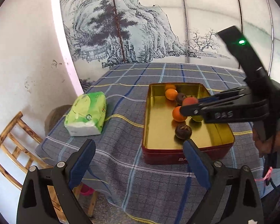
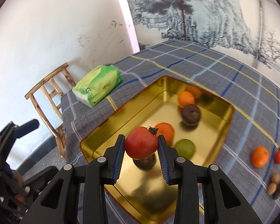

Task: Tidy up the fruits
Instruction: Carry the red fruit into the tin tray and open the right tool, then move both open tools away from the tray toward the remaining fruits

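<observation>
The right gripper is clamped on a red tomato, its blue pads pressing the fruit from both sides, and holds it above the near part of the open gold-lined tin. Seen from the left wrist, that gripper reaches in over the tin from the right, with the tomato at its tip. The left gripper hangs wide apart and empty in front of the tin's red near wall. Inside the tin lie two oranges, a green fruit and a dark brown fruit; another dark fruit sits in shadow under the tomato. The tin rests on the plaid-covered surface. To its right on the cloth lie a loose orange, a small red fruit just beside it, and nearer, two small tan fruits touching a dark one. A green tissue pack lies left of the tin, near the surface's edge, with a wooden chair beyond.
</observation>
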`<action>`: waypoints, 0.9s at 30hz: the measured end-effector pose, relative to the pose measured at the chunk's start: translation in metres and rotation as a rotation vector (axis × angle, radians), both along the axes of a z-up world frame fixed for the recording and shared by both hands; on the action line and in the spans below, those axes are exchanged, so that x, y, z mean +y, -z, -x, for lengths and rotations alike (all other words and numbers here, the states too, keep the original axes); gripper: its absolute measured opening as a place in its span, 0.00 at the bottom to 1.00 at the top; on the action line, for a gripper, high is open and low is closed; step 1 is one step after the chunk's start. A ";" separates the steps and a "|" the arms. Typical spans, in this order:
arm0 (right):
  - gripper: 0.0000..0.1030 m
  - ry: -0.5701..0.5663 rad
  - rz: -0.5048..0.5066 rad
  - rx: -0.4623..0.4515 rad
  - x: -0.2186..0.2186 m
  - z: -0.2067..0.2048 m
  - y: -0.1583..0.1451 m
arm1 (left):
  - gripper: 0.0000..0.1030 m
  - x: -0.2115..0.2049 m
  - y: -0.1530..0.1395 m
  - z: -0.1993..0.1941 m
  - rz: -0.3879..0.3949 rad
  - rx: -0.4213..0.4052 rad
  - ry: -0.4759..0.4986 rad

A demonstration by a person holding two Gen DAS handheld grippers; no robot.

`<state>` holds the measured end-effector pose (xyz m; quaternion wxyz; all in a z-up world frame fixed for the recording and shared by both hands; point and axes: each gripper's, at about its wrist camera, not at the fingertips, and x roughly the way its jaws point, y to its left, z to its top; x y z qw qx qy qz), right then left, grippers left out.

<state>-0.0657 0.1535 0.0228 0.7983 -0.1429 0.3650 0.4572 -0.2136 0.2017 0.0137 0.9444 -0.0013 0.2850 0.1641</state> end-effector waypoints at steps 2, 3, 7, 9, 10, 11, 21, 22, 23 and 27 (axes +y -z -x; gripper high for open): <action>0.35 -0.017 0.014 0.009 0.011 0.001 0.007 | 0.91 0.002 0.000 0.000 -0.004 0.003 -0.005; 0.35 -0.021 0.020 0.009 0.014 0.001 0.009 | 0.91 0.003 0.000 0.000 -0.004 0.005 -0.006; 0.35 -0.037 0.040 0.025 0.026 0.002 0.021 | 0.92 0.007 0.003 -0.001 -0.003 0.018 -0.008; 0.35 -0.040 0.048 0.027 0.029 0.002 0.024 | 0.92 0.008 0.004 -0.001 -0.001 0.021 -0.009; 0.35 -0.043 0.052 0.028 0.030 0.003 0.026 | 0.92 0.009 0.005 -0.001 0.001 0.024 -0.011; 0.35 -0.046 0.056 0.029 0.032 0.003 0.027 | 0.92 0.009 0.005 -0.002 0.002 0.025 -0.014; 0.35 -0.061 0.066 0.025 0.043 0.006 0.030 | 0.92 0.014 0.012 -0.005 0.021 0.049 -0.028; 0.35 -0.062 0.064 0.024 0.043 0.006 0.029 | 0.92 0.015 0.013 -0.005 0.023 0.054 -0.030; 0.35 -0.063 0.062 0.022 0.044 0.007 0.028 | 0.92 0.016 0.013 -0.005 0.024 0.056 -0.031; 0.36 -0.068 0.054 0.009 0.045 0.012 0.024 | 0.93 0.017 0.015 -0.005 0.031 0.061 -0.036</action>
